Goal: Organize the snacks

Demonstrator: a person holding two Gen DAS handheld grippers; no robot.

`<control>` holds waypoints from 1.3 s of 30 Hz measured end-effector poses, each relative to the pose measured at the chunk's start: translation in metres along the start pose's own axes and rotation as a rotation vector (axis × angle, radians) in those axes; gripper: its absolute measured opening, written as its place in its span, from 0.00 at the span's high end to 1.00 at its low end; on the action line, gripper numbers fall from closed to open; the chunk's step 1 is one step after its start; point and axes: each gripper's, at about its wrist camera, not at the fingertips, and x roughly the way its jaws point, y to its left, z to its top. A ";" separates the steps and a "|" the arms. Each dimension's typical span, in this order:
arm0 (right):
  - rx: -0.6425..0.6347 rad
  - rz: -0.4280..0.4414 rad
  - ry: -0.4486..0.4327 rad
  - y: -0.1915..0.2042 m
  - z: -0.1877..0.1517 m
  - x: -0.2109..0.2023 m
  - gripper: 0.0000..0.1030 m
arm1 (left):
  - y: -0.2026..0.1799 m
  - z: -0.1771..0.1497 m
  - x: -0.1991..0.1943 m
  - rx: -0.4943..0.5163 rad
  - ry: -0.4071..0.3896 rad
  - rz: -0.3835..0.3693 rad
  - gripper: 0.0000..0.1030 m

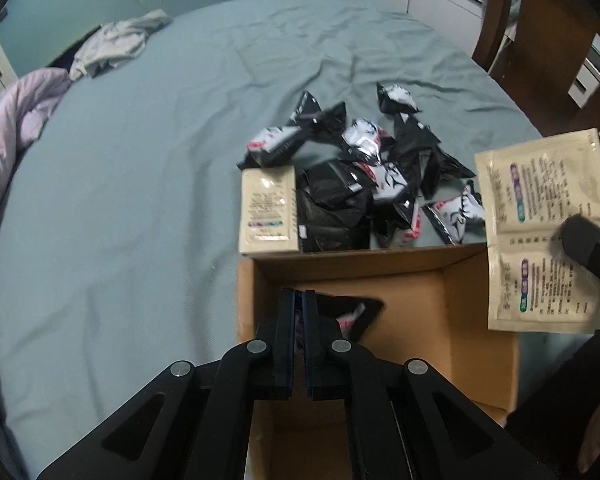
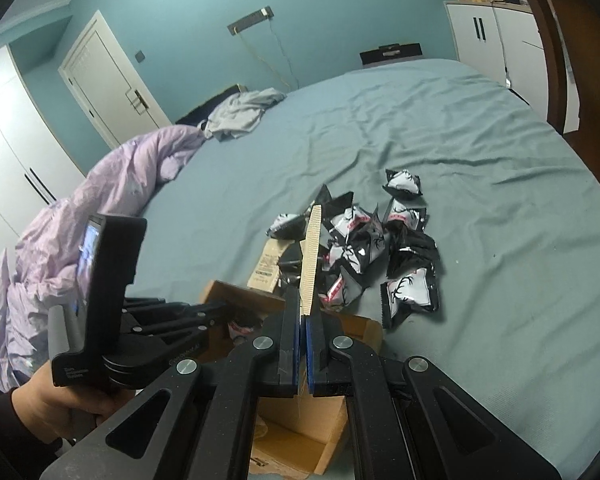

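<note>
- The cardboard box [image 1: 380, 360] sat open on the blue-grey bed sheet [image 1: 140, 200], and everything below is placed against it.
- The left gripper [image 1: 299, 300] hung over the box's inside, its tongs clamped together on a small black snack packet [image 1: 352, 312] — the packet dangled within the box walls, not yet let go.
- The right gripper [image 2: 303, 312] was pinched shut on a flat cream sachet [image 1: 540, 232], held edge-on above the box's right rim; in the right wrist view only its serrated edge showed.
- Just beyond the box's far wall lay the pile of black-and-white packets [image 1: 380, 176], touching and overlapping one another, with a second cream sachet [image 1: 268, 210] flat at the pile's left end, against the far-left corner of the box.
- Handling, as a judgement: the packets looked light, puffed and crinkly — slippery film that would likely give under the pads, so a crimped end seam seemed the surest hold.
- The sachets looked thin and floppy; gripping near an edge, as here, probably let them hang straight for dropping in.
</note>
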 end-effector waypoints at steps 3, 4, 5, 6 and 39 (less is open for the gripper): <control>-0.015 0.003 0.009 0.005 0.001 0.004 1.00 | 0.001 0.003 -0.010 0.016 -0.086 0.045 0.93; -0.020 0.003 0.015 0.006 0.001 0.006 1.00 | 0.001 0.003 -0.011 0.021 -0.097 0.047 0.90; -0.026 0.001 0.022 0.008 0.000 0.007 1.00 | 0.000 0.004 -0.011 0.030 -0.094 0.039 0.89; -0.032 0.000 0.030 0.009 0.000 0.008 1.00 | 0.000 0.006 -0.012 0.041 -0.082 0.035 0.87; 0.147 -0.075 0.342 0.040 -0.018 0.114 0.59 | 0.046 -0.004 -0.049 0.001 -0.078 0.239 0.26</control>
